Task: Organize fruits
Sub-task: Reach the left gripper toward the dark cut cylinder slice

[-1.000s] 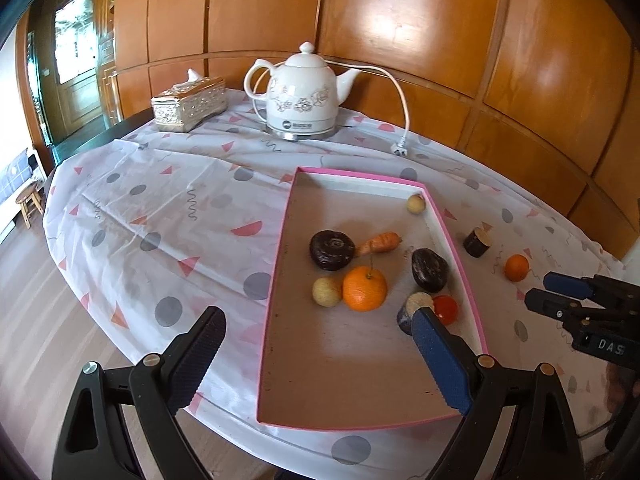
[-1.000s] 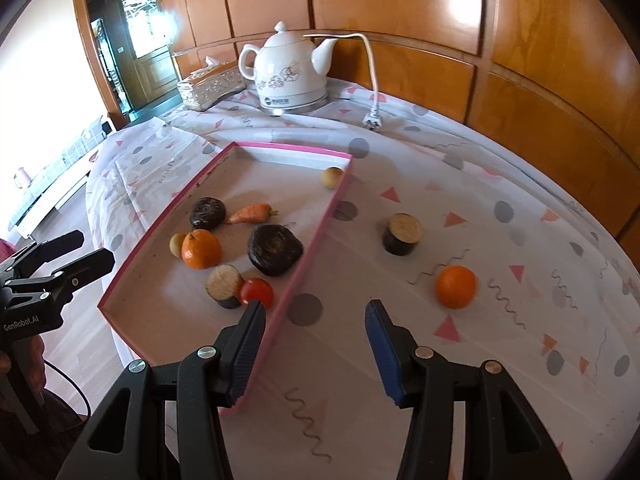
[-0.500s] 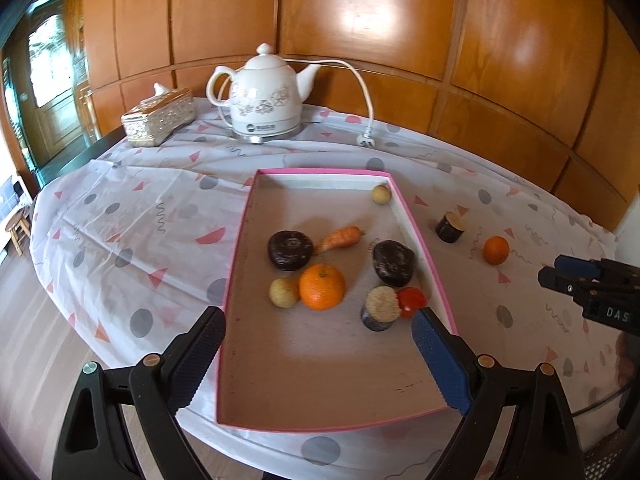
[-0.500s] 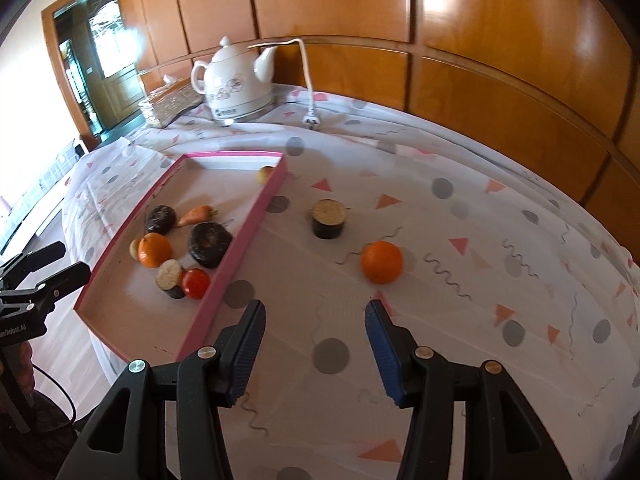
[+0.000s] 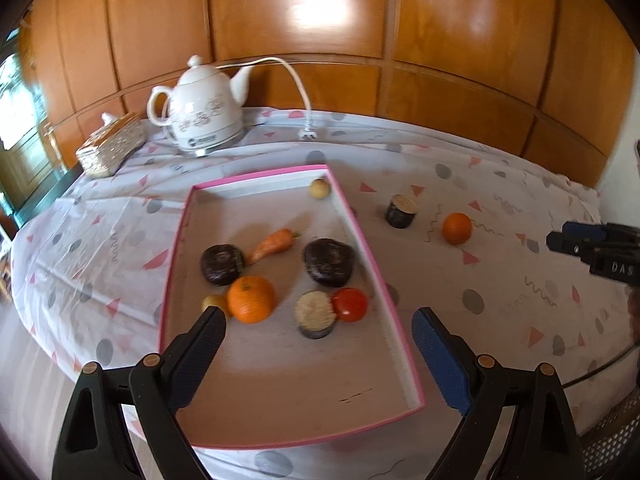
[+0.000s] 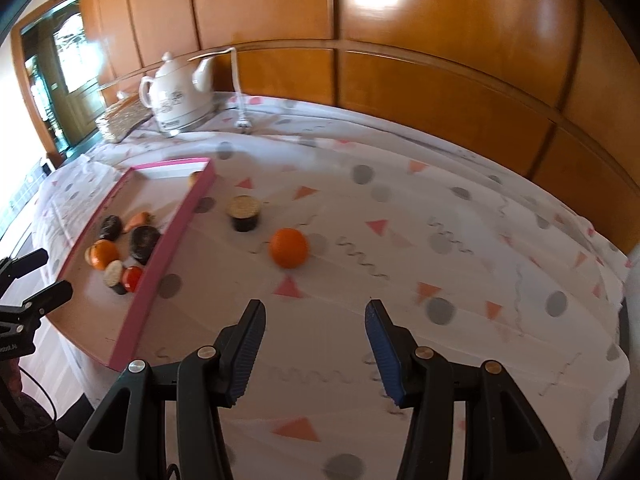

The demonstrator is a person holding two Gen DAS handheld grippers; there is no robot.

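we hold the right gripper (image 6: 315,320) above the patterned cloth on the table (image 6: 460,280), its fingers (image 6: 251,338) partly apart with nothing between them, and the loose orange (image 6: 289,248) lies ahead of them on the cloth, well outside the pink-rimmed tray (image 6: 160,256). just beyond it, nearer the tray wall, stands a dark stub with a pale cut top (image 6: 243,213), also outside. the left gripper (image 5: 318,326) hangs over the near end of the tray (image 5: 394,308), its fingers spread wide and empty, with the second orange (image 5: 251,298), a red tomato (image 5: 350,304), a carrot (image 5: 274,245) and two dark round pieces already lying inside. we judge the loose orange to be the next thing to collect. it looks light and firm, with a dimpled skin that should give the ribbed pads some bite, but it is round and free to roll on the cloth, so a glancing touch could send it off. we would come down over it and close across its widest part, one finger on each side, and squeeze only enough to lift it. the present gap looks about wide enough, though we cannot be sure from here. the white kettle (image 6: 178,98) and its cord sit far back, out of the way.
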